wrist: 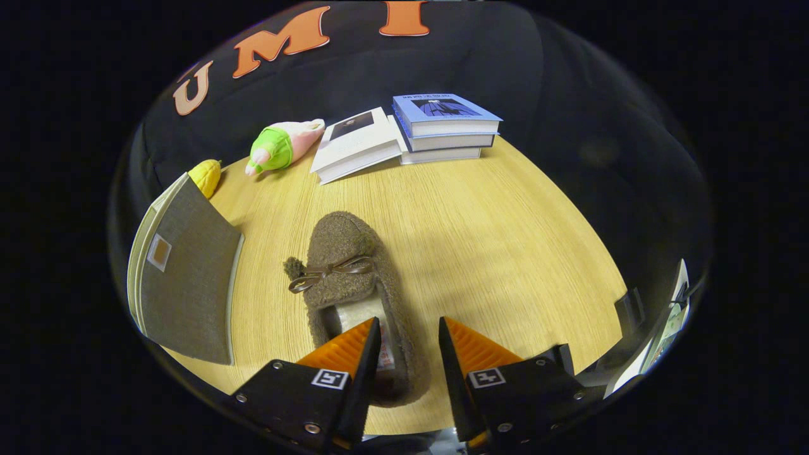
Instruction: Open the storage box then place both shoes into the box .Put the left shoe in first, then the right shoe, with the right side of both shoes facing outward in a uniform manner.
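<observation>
So there's one fuzzy brown slipper [354, 297] lying on the wooden worktop [505, 253], toe pointing away from the claw [409, 332], heel end right down between the fingers. The claw is spread apart, not clamped on anything yet: one finger sits over the shoe's opening, the other hangs over bare wood just beside its outer wall, so that side wall sits in the gap.

My guess on handling: this thing looks light and squashy, all fleece with a little bow [328, 273] on top. It won't slip much, but it'll fold and flop if pinched at the toe. I'd grab the side wall or heel rim, where there's an edge to bite on. Nothing fragile here.

Count: one slipper that I can see, so I can't say where its partner is. A grey fabric box [183, 278] is just beside the shoe. Beyond: three stacked books [445, 129], one white booklet [357, 145], one green-pink plush toy [281, 146], one yellow thing [206, 177].
</observation>
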A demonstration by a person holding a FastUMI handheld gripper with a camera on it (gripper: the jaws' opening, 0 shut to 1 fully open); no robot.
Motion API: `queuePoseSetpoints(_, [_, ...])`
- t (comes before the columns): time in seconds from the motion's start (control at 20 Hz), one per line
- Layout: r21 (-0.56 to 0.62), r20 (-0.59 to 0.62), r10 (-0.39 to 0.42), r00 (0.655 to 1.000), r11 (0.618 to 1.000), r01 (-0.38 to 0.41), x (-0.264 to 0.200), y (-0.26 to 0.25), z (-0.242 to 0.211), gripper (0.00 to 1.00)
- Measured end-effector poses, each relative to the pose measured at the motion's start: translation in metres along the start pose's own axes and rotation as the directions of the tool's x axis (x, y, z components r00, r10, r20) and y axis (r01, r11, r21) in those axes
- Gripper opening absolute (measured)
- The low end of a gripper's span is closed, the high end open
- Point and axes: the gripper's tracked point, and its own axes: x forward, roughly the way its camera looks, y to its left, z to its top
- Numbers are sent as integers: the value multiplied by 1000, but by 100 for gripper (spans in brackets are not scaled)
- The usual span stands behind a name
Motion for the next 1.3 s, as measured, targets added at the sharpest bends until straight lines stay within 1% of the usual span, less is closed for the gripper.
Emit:
queuePoseSetpoints(0.05, [2, -8, 3, 1000, 1000, -3, 4, 2, -2, 46])
queuePoseSetpoints(0.1, [7, -14, 7, 1000, 1000, -6, 0, 5, -3, 42])
queuePoseSetpoints(0.15, [9, -13, -1, 1000, 1000, 1, 1, 6, -3, 35])
queuePoseSetpoints(0.2, [11, -11, -10, 1000, 1000, 10, 3, 3, -2, 31])
queuePoseSetpoints(0.3, [36, -21, -25, 999, 999, 26, 5, -1, -2, 18])
queuePoseSetpoints(0.35, [63, -27, -27, 999, 998, 29, 4, -2, -2, 8])
queuePoseSetpoints(0.45, [82, -29, -26, 999, 996, 28, 3, -1, -1, 2])
queuePoseSetpoints(0.55, [84, -26, -18, 1000, 996, 20, 0, 3, -2, 1])
queuePoseSetpoints(0.8, [96, 11, -17, 1000, 995, 16, -10, 16, 13, 1])
queuePoseSetpoints(1.0, [143, 36, 22, 999, 989, -27, -23, 33, 30, 0])
queuePoseSetpoints(1.15, [150, 66, 42, 997, 987, -52, -38, 48, 47, 0])
queuePoseSetpoints(1.3, [191, 88, 97, 991, 975, -112, -57, 73, 69, 0])
